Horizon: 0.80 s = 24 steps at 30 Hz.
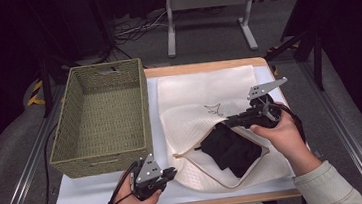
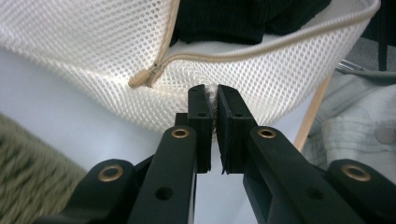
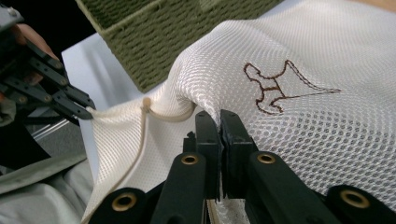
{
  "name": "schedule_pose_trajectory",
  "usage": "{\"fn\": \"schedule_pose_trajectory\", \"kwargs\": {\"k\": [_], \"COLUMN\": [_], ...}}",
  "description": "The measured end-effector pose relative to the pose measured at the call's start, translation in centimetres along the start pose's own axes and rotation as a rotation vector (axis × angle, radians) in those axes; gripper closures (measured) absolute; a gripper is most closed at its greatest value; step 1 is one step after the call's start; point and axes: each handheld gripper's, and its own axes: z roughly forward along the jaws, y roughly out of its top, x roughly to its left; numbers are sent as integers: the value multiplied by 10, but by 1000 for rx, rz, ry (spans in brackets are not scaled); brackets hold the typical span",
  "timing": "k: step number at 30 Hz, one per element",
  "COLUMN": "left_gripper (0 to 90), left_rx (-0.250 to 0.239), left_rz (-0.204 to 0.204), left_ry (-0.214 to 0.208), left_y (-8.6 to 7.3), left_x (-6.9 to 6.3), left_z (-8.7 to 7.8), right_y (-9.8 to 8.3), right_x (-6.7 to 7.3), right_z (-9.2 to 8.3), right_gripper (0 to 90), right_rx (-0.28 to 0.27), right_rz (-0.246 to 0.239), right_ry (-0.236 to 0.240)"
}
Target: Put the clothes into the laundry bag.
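A white mesh laundry bag (image 1: 203,95) lies on the white board, its zipped mouth pulled open. A black garment (image 1: 234,149) sits inside the opening. My left gripper (image 1: 173,172) is shut on the bag's lower edge at the front left; in the left gripper view the jaws (image 2: 212,100) pinch the mesh just below the zipper pull (image 2: 140,79). Over at the mouth's upper edge, my right gripper (image 1: 227,122) is shut on the mesh, and it lifts a fold (image 3: 219,121) beside the brown embroidered figure (image 3: 280,88). The left gripper (image 3: 88,112) also appears there.
A green woven basket (image 1: 134,111) stands to the bag's left, touching the board's left part. The wooden table edge (image 1: 205,65) runs behind the bag. A metal stand (image 1: 207,9) and cables are on the floor beyond.
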Motion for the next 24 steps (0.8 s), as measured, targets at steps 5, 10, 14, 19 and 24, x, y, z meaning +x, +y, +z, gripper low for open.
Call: {"fn": "schedule_pose_trajectory", "kwargs": {"k": [5,10,14,19,24], "left_gripper": [850,846,840,707,590], "left_rx": [-4,-7,-7,-37,-37], "left_rz": [-26,-45,-51,-59,-66], "left_ry": [-3,-22,-36,-39,-16], "left_y": [-12,-15,-17,-16,-17], "left_x": [-1,0,1,0,4], "left_z": [-9,-10,-9,-10,-9], "right_y": [-9,-19,-23,-30,-36], "right_x": [4,6,9,13,12], "right_z": [10,12,10,17,28], "right_gripper": [875,875,876,872,867], "right_rx": [97,134,150,239,297], "right_rz": [-18,-6,-12,-24,-29], "right_ry": [2,23,35,72,59]}}
